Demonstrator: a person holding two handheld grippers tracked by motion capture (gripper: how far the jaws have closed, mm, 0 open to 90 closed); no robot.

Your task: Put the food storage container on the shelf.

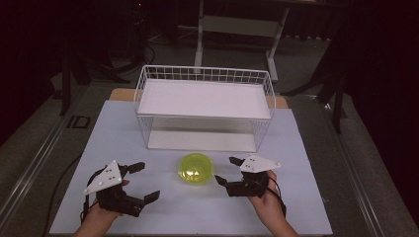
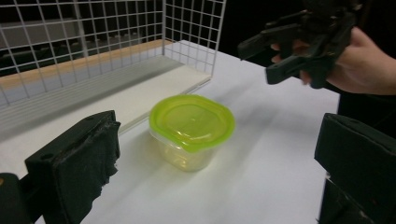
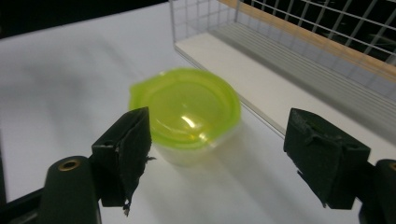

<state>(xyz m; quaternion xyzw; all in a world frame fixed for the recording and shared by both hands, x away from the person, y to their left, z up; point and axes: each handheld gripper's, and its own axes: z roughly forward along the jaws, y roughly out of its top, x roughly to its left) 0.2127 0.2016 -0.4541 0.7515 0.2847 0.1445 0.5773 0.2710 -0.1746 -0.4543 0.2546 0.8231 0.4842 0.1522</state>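
The white table (image 1: 123, 128) carried a two-tier wire rack (image 1: 205, 106) with both shelves bare. In front of it, on the table, sat the lidded green container (image 1: 196, 169), not yet shelved. The left gripper (image 1: 144, 181) and right gripper (image 1: 228, 171) flanked it, jaws spread, holding nothing.

The tub (image 1: 196, 169) sits on the table (image 1: 301, 207) at lower centre of the high view, just before the wire rack (image 1: 205, 106), which fills the upper middle. The left gripper (image 1: 147, 181) lies at lower left of the frame, the right gripper (image 1: 226, 171) just right of the tub, both apart from it.
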